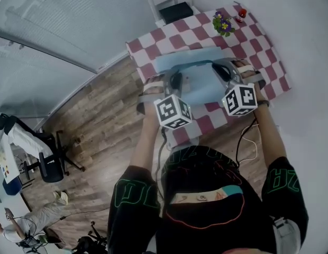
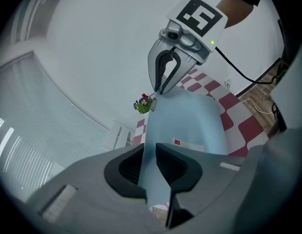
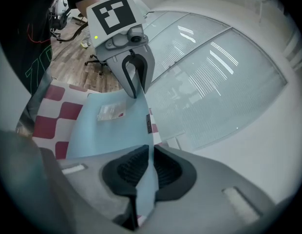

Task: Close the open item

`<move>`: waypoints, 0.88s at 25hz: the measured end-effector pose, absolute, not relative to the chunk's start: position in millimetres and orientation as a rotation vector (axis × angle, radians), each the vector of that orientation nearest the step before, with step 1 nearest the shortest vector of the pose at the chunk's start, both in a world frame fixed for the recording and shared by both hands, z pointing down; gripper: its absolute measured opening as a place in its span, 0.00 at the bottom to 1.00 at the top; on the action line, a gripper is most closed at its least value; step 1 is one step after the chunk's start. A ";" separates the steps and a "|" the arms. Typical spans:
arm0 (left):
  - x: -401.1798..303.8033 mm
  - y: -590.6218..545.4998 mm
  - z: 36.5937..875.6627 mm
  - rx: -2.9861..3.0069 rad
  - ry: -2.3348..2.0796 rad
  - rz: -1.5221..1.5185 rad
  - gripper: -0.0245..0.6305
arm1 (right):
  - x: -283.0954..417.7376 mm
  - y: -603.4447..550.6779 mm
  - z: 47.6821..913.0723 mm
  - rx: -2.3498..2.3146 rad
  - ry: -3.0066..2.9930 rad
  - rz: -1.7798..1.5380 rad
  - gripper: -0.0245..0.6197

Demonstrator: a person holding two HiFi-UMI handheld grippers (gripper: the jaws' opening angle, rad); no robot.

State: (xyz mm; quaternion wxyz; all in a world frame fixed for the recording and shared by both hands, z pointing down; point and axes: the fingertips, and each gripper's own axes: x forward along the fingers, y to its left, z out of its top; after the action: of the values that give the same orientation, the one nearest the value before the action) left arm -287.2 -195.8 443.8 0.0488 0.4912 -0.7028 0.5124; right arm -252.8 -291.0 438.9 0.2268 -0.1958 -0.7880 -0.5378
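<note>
one blue folder (image 1: 206,83) pinched by left gripper (image 2: 150,165), right gripper (image 3: 150,168); one flowerpot (image 1: 223,24)

The left gripper (image 2: 150,168) is at the near bottom, and a thin light blue cover (image 2: 190,118) runs between its two dark pads (image 2: 173,164), filling the gap. On the far side, the right gripper (image 2: 161,89) nips the cover's far edge with its jaws together. It has a black and white cube (image 2: 199,16) on top. A small pot of purple flowers (image 2: 143,103) sits far left. A red and white checked cloth (image 2: 241,126) shows on the right. A black cable (image 2: 243,75) hangs there too.
</note>
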 end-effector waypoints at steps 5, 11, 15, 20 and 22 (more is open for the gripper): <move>-312.5 -202.8 458.1 1.516 -2.104 1.542 0.16 | -277.8 -297.7 454.4 -0.568 -2.140 -1.445 0.09; -340.3 -213.1 469.7 1.551 -2.067 1.513 0.16 | -305.6 -307.6 464.8 -0.585 -2.101 -1.398 0.09; -349.6 -217.8 483.2 1.564 -2.024 1.508 0.17 | -317.0 -312.8 479.1 -0.592 -2.088 -1.364 0.10; -363.5 -220.8 493.7 1.566 -1.986 1.496 0.19 | -333.6 -316.4 492.5 -0.617 -2.063 -1.341 0.10; -368.7 -223.4 502.5 1.562 -1.965 1.481 0.19 | -339.4 -318.9 501.6 -0.630 -2.053 -1.327 0.10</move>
State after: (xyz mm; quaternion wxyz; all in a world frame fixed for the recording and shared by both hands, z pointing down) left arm -368.7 -223.4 502.5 0.1131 0.5324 -0.6700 0.5049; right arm -339.4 -318.9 501.6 0.3037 -0.2379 -0.7749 -0.5007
